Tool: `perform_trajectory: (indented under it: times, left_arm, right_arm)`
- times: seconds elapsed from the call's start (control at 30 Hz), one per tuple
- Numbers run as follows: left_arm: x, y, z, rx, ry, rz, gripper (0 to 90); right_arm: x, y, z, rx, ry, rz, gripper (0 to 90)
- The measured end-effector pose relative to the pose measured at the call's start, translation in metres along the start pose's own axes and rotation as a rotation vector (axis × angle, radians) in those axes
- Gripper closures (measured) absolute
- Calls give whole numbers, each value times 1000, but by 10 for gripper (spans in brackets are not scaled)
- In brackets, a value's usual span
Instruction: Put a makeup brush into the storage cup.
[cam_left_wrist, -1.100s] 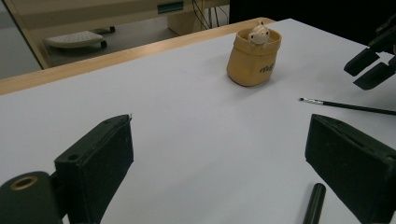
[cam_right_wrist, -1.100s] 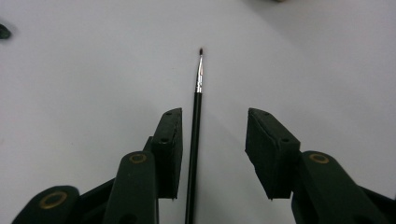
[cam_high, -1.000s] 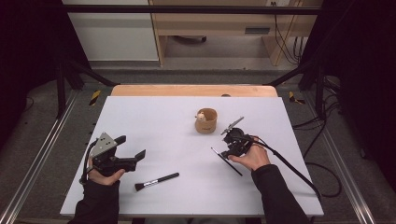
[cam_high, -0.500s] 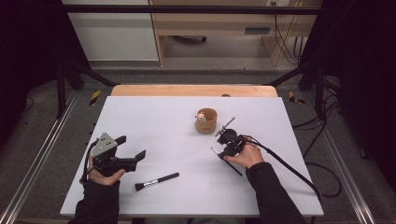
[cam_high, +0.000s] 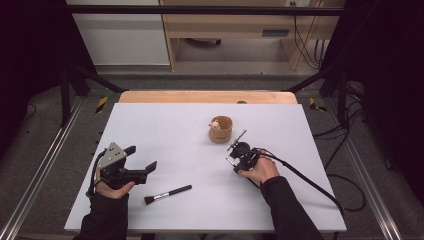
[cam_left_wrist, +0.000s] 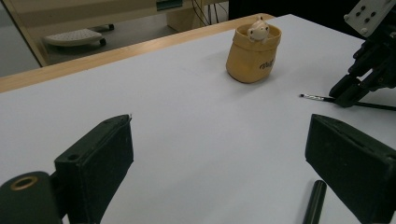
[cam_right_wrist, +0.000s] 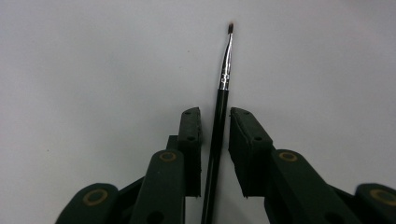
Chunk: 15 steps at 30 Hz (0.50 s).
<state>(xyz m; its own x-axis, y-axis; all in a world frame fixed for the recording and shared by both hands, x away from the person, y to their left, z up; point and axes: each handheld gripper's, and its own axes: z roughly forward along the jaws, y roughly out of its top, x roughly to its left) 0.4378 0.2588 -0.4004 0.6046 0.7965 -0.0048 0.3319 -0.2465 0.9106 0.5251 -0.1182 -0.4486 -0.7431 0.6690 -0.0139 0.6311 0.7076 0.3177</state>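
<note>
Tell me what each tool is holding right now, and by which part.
Nothing is gripped yet. The right tool has been closing its jaws around the thin brush, straddling its black handle with small gaps either side. The left tool is open and empty.

Right gripper (cam_right_wrist: 215, 126) is pointing down at the white table (cam_right_wrist: 93, 56). A thin black brush (cam_right_wrist: 219, 116) is lying flat on the table, running lengthwise through the gap between the two black jaws. Jaws have just been closing around the handle; narrow gaps are still showing on both sides. Silver ferrule and small dark tip are sticking out beyond the jaws.
</note>
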Motion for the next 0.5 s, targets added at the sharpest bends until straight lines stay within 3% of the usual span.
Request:
perform_trajectory:
  times: [0.5]
  left_arm:
    - [-1,0,1,3,-2,0,70]
  right_arm:
    - [4,0,0,10,-1,22,834]
